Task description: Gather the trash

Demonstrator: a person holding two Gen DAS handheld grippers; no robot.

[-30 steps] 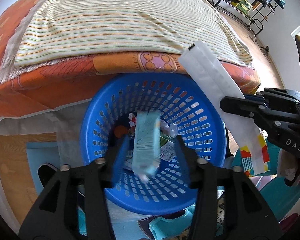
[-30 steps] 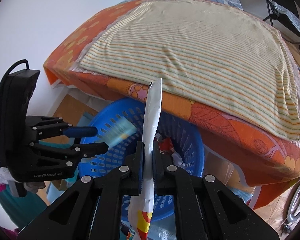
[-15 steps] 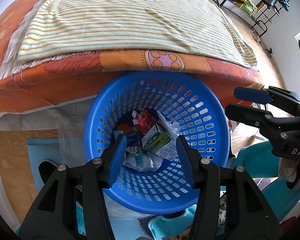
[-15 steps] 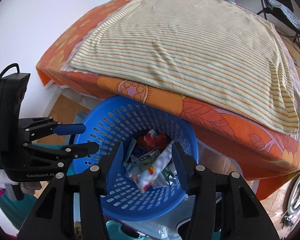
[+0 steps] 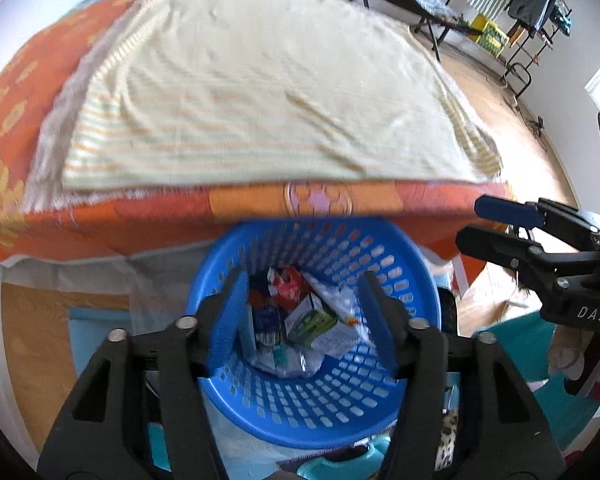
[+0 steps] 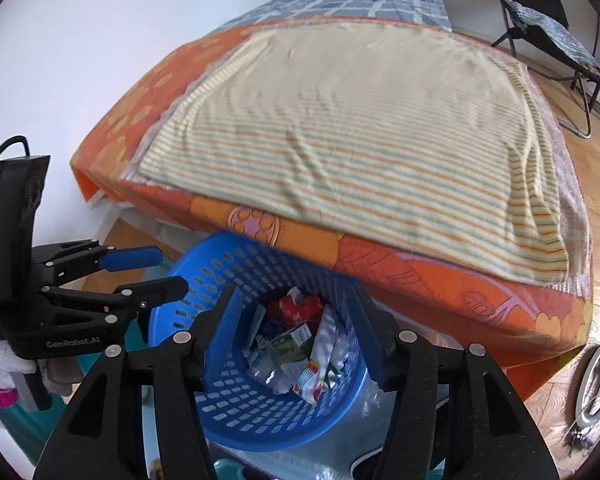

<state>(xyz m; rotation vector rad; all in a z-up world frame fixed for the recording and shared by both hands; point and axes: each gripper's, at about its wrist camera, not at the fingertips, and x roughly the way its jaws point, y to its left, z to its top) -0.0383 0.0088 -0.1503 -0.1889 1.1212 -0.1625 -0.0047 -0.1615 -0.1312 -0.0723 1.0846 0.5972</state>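
Trash [image 5: 300, 320] lies in the basket [image 5: 340, 412]; both tools, left [image 5: 304, 320] and right [image 6: 296, 336], gape empty, so lift clear before seeking more.

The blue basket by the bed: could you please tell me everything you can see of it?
The basket is round, bright blue and looks like plastic, its wall and floor pierced with rows of slots. It stands upright on the floor against the foot of the bed, its far rim tucked under the orange cover's edge. Inside lies a loose heap of trash: crumpled wrappers, a green-and-white carton, a red packet. Both grippers, left and right, hover open above it, touching nothing.
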